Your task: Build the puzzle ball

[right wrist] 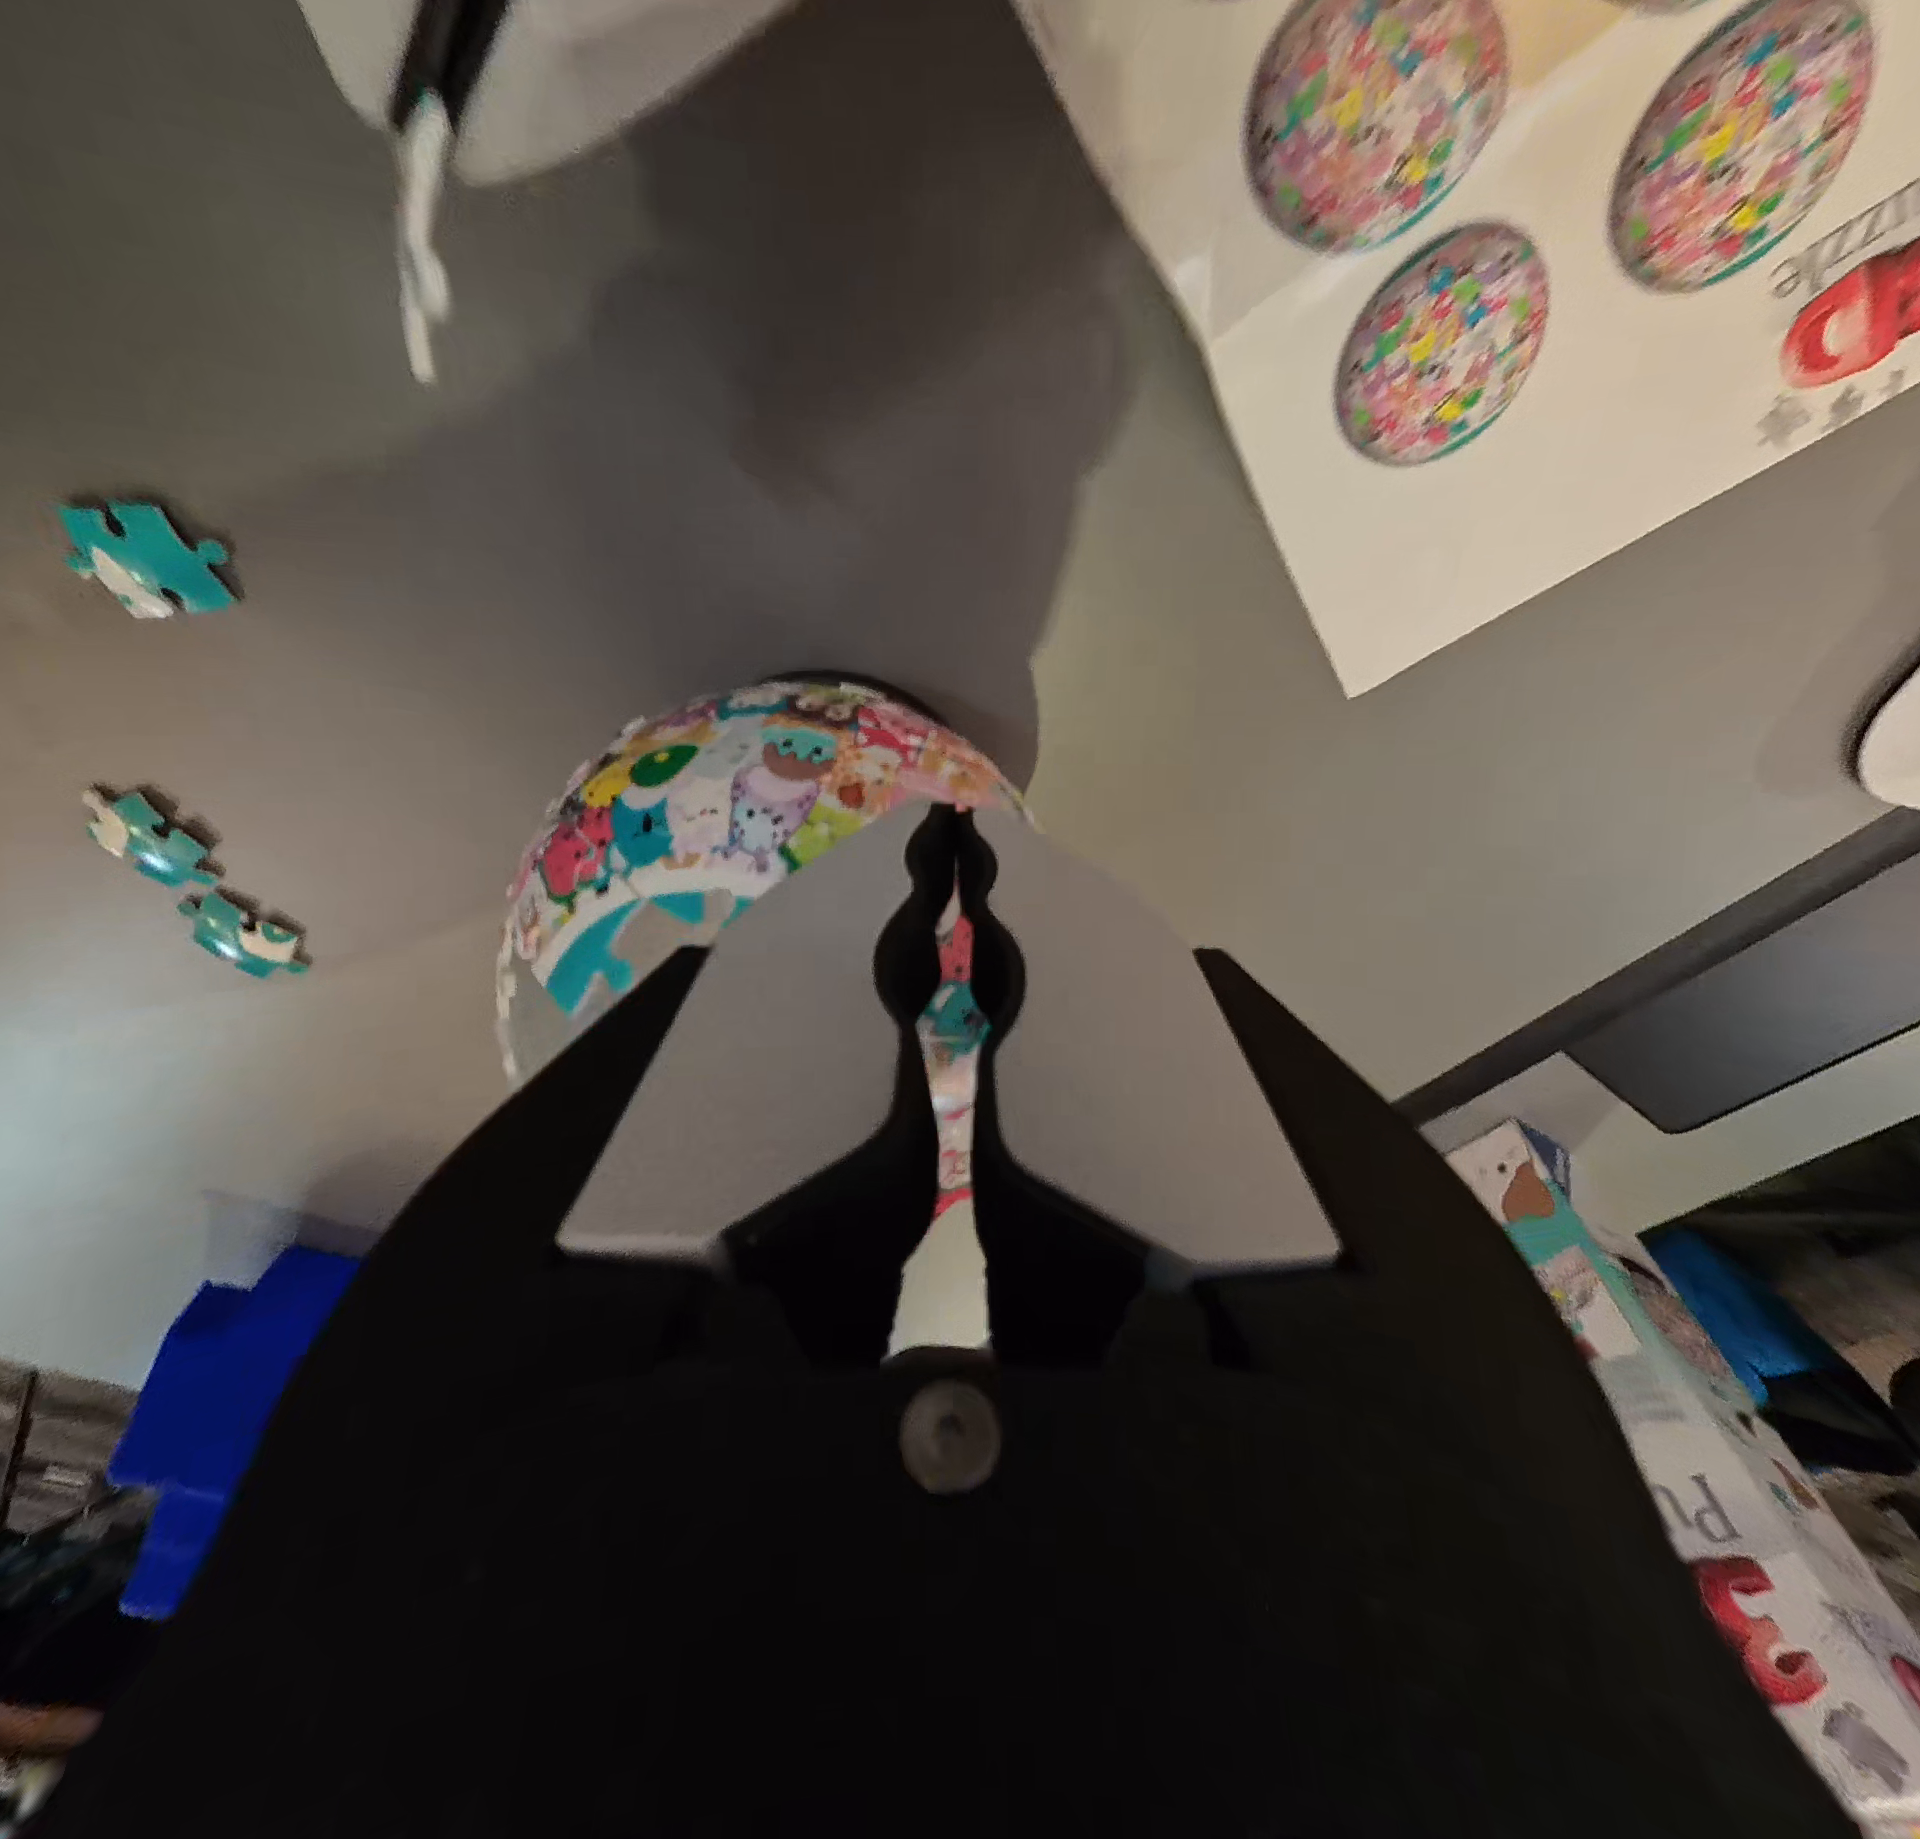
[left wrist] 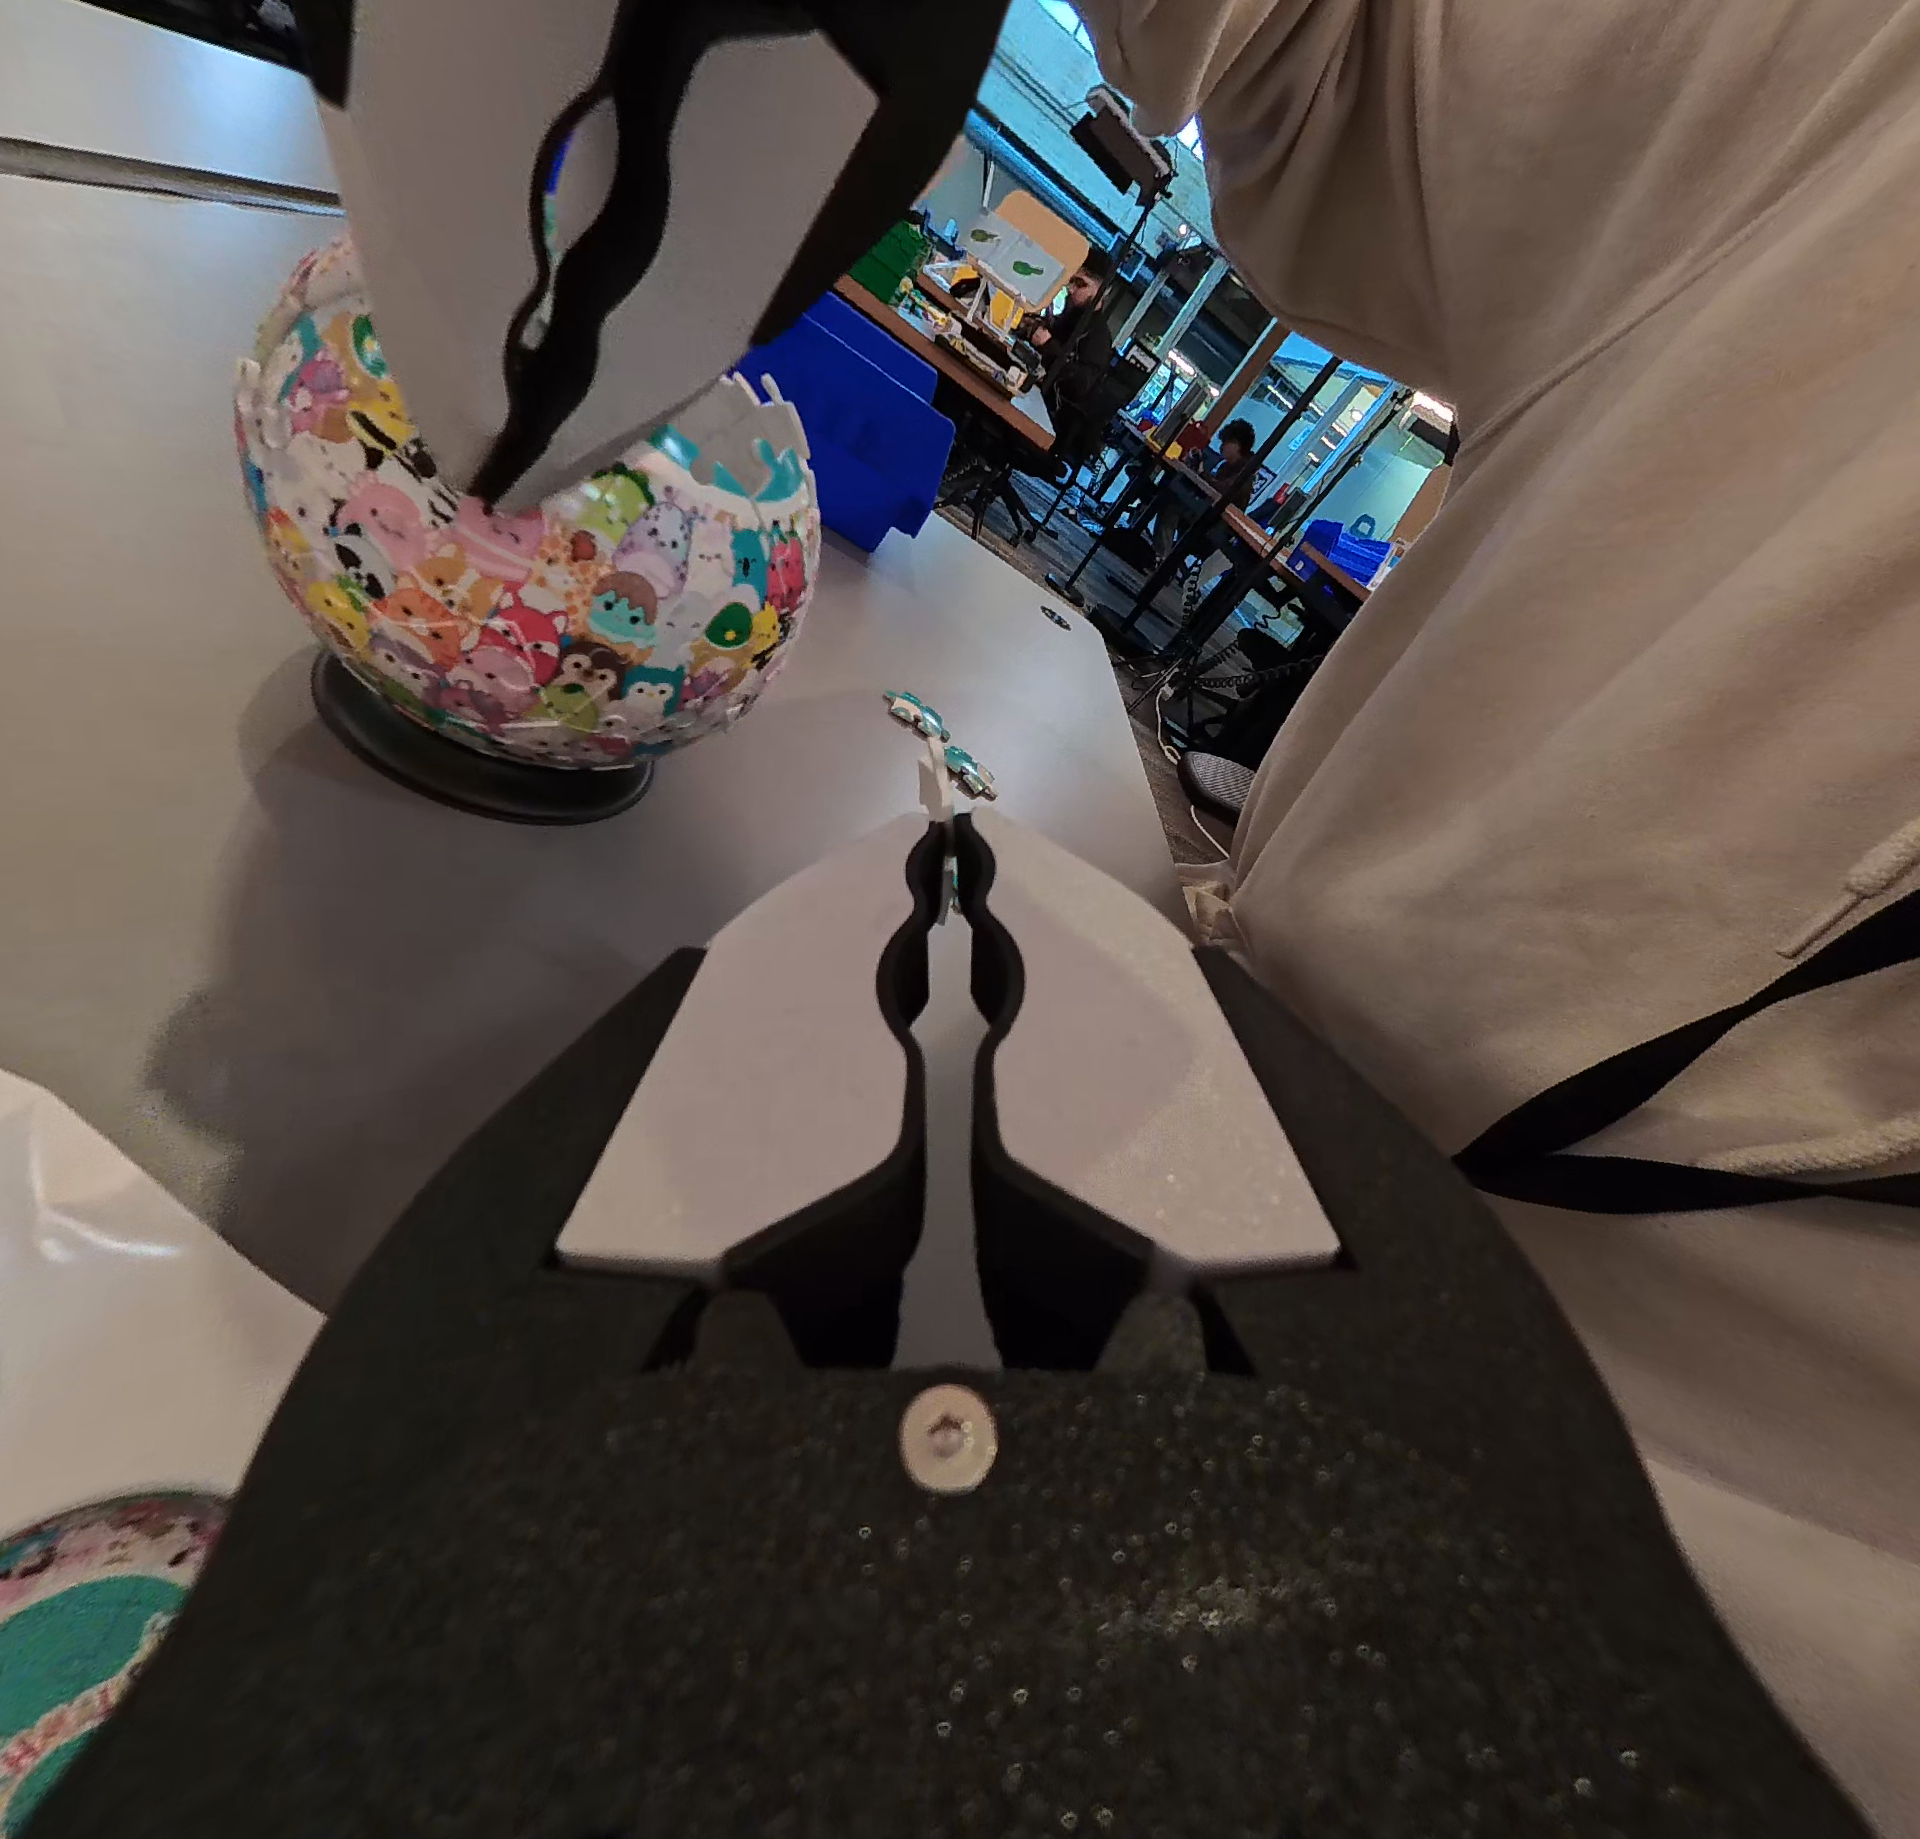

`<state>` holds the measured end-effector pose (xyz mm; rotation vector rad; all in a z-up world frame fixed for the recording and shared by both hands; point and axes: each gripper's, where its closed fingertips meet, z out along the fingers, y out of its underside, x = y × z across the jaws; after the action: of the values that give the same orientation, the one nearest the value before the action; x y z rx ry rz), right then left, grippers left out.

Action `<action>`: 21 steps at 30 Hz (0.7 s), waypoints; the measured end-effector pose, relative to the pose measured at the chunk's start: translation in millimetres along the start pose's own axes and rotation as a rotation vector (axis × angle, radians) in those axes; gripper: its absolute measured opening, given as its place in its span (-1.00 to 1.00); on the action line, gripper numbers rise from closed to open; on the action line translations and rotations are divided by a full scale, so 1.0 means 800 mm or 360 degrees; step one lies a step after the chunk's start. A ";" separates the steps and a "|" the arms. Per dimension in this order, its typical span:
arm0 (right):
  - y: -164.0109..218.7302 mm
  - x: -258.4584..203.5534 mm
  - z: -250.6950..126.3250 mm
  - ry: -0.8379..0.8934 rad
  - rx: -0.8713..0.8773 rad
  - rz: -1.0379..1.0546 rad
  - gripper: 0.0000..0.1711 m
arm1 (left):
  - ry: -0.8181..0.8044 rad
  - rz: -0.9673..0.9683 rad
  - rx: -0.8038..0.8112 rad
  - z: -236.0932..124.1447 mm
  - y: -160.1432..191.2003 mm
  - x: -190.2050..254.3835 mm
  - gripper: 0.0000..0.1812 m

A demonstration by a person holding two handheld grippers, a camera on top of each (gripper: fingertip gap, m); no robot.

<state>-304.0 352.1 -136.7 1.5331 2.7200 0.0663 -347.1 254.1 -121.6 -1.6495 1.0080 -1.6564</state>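
Note:
The half-built puzzle ball, covered in bright cartoon animals, sits open-topped on a black ring stand. My right gripper comes down from above and is shut on the ball's wall; in the right wrist view the ball's shell runs edge-on between the jaws. My left gripper is shut on a puzzle piece, held edge-on above the table to the right of the ball. The left gripper and its piece also show at the top of the right wrist view.
Loose teal pieces lie on the grey table. A printed sheet with ball pictures lies beside the ball. The puzzle box and a blue bin stand at the table's edges. A person's beige clothing is close. One gripper's finger ends stand about 11 cm off the other's.

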 end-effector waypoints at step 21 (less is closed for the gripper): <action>0.000 0.005 -0.005 0.0032 0.0117 0.0078 -1.00 | 0.0000 -0.0002 -0.0024 0.003 0.004 -0.002 -0.98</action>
<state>-306.2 355.5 -133.0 1.6269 2.7292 -0.0180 -345.0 253.5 -125.1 -1.6600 1.0222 -1.6533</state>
